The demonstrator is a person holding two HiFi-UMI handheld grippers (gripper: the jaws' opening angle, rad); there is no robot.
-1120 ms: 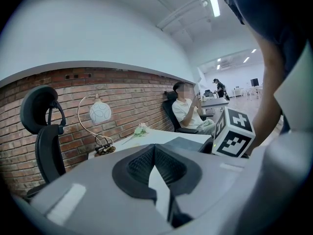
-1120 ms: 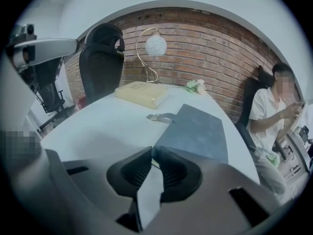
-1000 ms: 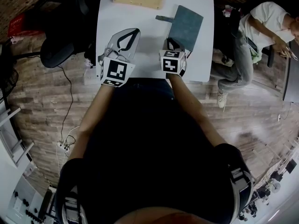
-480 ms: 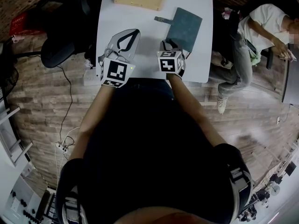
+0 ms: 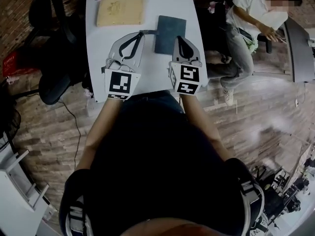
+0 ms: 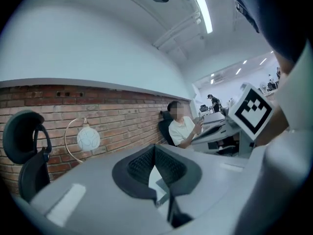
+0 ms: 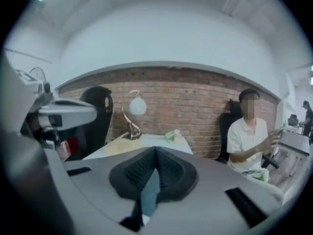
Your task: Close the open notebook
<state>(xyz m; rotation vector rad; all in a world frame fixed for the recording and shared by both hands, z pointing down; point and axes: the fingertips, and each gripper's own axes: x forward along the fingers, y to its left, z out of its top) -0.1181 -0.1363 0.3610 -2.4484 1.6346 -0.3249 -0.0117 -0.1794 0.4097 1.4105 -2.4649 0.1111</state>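
The notebook lies closed on the table, toward its right edge, with its strap sticking out to the left, seemingly unfastened. The left gripper has its jaws pressed together on nothing. The right gripper has just been closing its jaws, which now meet empty, so the likely slip is a tip snagging the loose strap and dragging the notebook or flipping its cover open. No container is in view, only a tan board near the far left corner.

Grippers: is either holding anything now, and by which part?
Nothing is held. Left gripper and right gripper are both shut and empty, the right having just closed; the notebook lies closed on the table.
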